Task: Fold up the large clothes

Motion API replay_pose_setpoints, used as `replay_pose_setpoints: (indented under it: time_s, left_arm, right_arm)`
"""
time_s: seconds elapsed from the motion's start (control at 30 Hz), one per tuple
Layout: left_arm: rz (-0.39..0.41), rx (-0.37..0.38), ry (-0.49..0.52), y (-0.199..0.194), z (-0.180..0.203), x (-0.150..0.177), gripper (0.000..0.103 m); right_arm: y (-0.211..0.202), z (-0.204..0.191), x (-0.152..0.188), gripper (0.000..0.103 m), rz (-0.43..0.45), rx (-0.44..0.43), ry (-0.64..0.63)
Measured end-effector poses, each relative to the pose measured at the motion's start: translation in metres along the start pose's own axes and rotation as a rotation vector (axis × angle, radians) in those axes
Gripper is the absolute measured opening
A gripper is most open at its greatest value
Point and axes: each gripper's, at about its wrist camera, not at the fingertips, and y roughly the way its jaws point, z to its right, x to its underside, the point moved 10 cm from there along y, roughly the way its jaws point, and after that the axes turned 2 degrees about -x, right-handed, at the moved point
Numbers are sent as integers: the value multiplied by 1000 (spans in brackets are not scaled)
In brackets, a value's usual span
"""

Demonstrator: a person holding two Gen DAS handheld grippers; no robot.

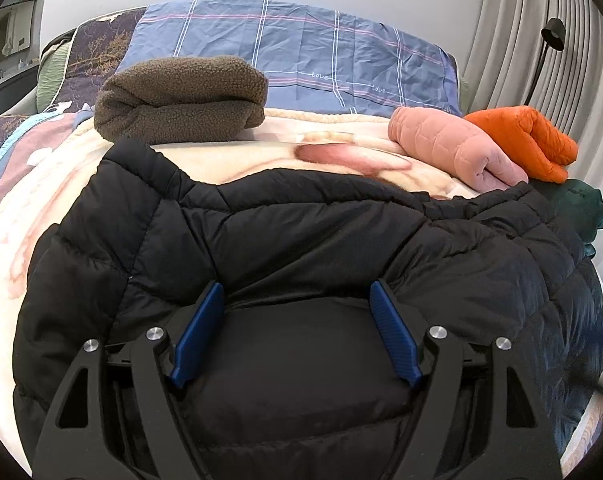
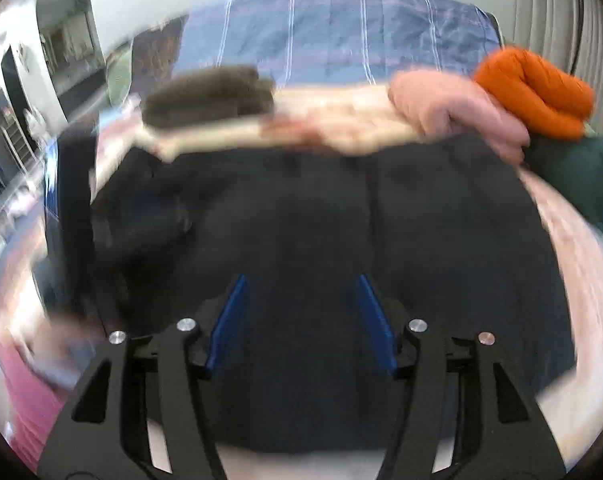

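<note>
While a black puffer jacket (image 1: 301, 248) lies spread across a cream blanket (image 1: 53, 184) on a bed, the left gripper (image 1: 297, 312) sits low over its padding, blue fingers (image 1: 199, 332) spread with a bulge of fabric between them; whether they press on it cannot be told. In the blurred right wrist view, the right gripper (image 2: 301, 300) stands spread above the same jacket, holding nothing. Folded brown fleece (image 1: 181, 98), pink (image 1: 453, 148) and orange (image 1: 529, 140) garments rest beyond it, near a blue checked pillow (image 1: 301, 52).
</note>
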Motion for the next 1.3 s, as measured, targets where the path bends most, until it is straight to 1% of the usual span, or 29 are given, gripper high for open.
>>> replay_pose_setpoints:
  time_s: [0.03,0.07,0.1,0.17,0.23,0.3,0.33,0.37,0.4,0.43,0.47,0.53,0.57,0.63,0.73,0.8,0.83,0.9,0.97,1.0,1.07,1.1,1.13,1.17,1.2,1.23,1.27,1.3]
  left_arm:
    - [0,4,-1,0,0,0,77]
    - [1,16,-3,-1,2,0,78]
    - [1,28,-7,-2,3,0,78]
    - [2,8,0,-1,2,0,78]
    - [0,9,-5,-1,1,0,78]
    - [0,16,-10,-1,-1,1,78]
    - [0,16,-11,-1,-1,0,78]
    - [-1,15,-11,-1,-1,0,78]
    - [-1,12,-9,0,-1,1,78]
    - [0,13,-9,-1,-1,1,78]
    - [0,15,-9,-1,-2,1,78]
    - [1,27,-10,-2,0,1,79]
    - [2,26,-7,-2,0,1,79]
    - [1,20,-2,-1,0,1,79]
    - [10,35,-18,-5,-3,-1,79]
    - [15,71,-45,-17,-7,-4,79]
    - [24,87,-65,-25,-11,-6,79]
    - [106,120,-131,-56,-31,-22,79]
    - [166,98,-193,-80,-62,-32,81]
    - [183,91,-223,-88,-76,-34,81]
    - [195,85,-295,-97,-111,-33,81]
    - [172,83,-323,-93,-129,-27,81]
    - [143,87,-334,-87,-137,-22,81]
    - [86,109,-355,-75,-145,-12,81]
    - [46,140,-378,-66,-148,-6,81]
    - [11,171,-398,-57,-149,-1,81]
    - [-22,186,-407,-49,-147,4,81]
    - [-56,177,-399,-40,-146,10,81]
  right_arm:
    - [17,0,21,60,-47,0,1]
    - [31,2,32,60,-36,5,3]
    - [39,3,34,60,-24,21,-6]
    - [46,1,28,60,-46,41,12]
    - [44,0,24,60,-67,50,8]
    - [30,-1,23,60,-75,52,6]
    - [19,-3,23,60,-65,46,20]
    - [6,-9,23,60,-39,21,23]
    - [-2,-16,25,60,-25,15,5]
    - [-2,-22,31,61,-38,37,-40]
    - [7,-24,41,62,-71,43,-65]
    - [23,-18,50,65,-59,46,-56]
    - [27,-19,50,65,-54,48,-58]
    - [24,-18,51,66,-62,45,-31]
    - [16,-20,48,66,-47,45,-67]
    - [4,-20,46,67,-29,31,-66]
    - [-3,-19,45,71,-15,28,-64]
    - [-17,-13,39,73,43,32,-72]
    - [-32,-9,34,73,94,46,-94]
    - [-38,-8,26,73,122,49,-106]
    - [-41,-6,14,72,135,53,-118]
    - [-40,-5,2,72,142,56,-125]
    - [-38,-3,-10,72,150,53,-131]
    - [-34,1,-22,72,156,47,-136]
    - [-26,5,-37,72,153,44,-134]
    - [-18,8,-49,72,138,39,-119]
    - [-10,13,-59,72,118,27,-93]
    - [3,16,-72,72,83,-2,-53]
